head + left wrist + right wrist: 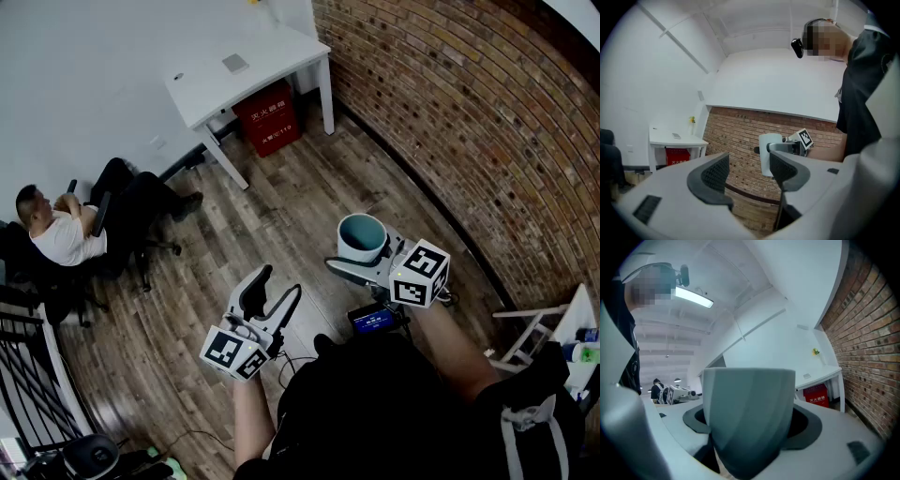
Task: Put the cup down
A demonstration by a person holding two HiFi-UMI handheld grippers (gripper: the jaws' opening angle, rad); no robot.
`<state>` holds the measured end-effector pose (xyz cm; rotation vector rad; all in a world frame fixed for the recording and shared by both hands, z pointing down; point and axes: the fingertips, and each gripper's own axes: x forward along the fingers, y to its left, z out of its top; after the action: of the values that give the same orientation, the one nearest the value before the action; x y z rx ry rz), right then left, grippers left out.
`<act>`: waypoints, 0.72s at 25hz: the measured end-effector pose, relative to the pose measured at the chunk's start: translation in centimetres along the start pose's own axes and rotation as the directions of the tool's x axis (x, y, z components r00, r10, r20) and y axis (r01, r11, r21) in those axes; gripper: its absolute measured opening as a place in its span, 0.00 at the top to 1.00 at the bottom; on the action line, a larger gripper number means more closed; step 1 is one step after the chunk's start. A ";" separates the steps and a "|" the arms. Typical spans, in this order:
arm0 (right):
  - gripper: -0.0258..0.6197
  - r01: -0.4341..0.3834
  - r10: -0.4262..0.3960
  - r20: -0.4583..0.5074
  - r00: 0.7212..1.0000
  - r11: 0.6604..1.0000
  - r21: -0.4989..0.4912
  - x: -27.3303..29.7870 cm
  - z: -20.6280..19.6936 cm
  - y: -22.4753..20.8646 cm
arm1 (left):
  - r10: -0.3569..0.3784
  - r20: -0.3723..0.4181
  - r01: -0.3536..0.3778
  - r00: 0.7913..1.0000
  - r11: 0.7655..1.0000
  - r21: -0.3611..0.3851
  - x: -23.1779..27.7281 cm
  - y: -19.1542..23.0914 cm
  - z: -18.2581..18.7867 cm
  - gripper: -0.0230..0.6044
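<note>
Your right gripper (364, 261) holds the upright pale teal round cup (362, 236) between wide-spread fingers (808, 425); your left gripper (273, 292) has its fingers apart, empty

Head view steeply down from above; gripper views level, all sharing brick wall (450, 112)

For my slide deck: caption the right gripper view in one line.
Right tongs clamp an upright teal cup, white desk and brick wall behind.
</note>
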<state>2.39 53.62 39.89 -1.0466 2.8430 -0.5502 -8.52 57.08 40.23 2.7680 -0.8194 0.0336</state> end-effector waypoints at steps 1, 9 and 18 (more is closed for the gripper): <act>0.34 0.000 0.000 -0.001 1.000 1.000 0.000 0.1 0.0 0.0 | 0.000 0.001 0.000 1.000 1.000 -0.001 0.0 0.1 0.0 0.52; 0.34 -0.001 0.001 0.003 1.000 1.000 0.007 0.2 -0.1 -0.2 | 0.000 0.001 0.000 1.000 1.000 -0.004 0.2 0.3 -0.2 0.52; 0.34 -0.006 0.006 0.000 1.000 1.000 0.014 0.2 -0.1 -0.3 | -0.003 0.007 0.003 1.000 1.000 -0.003 0.3 0.5 0.0 0.52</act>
<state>2.42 53.29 40.07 -1.0361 2.8370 -0.5680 -8.50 56.54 40.36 2.7675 -0.8159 0.0225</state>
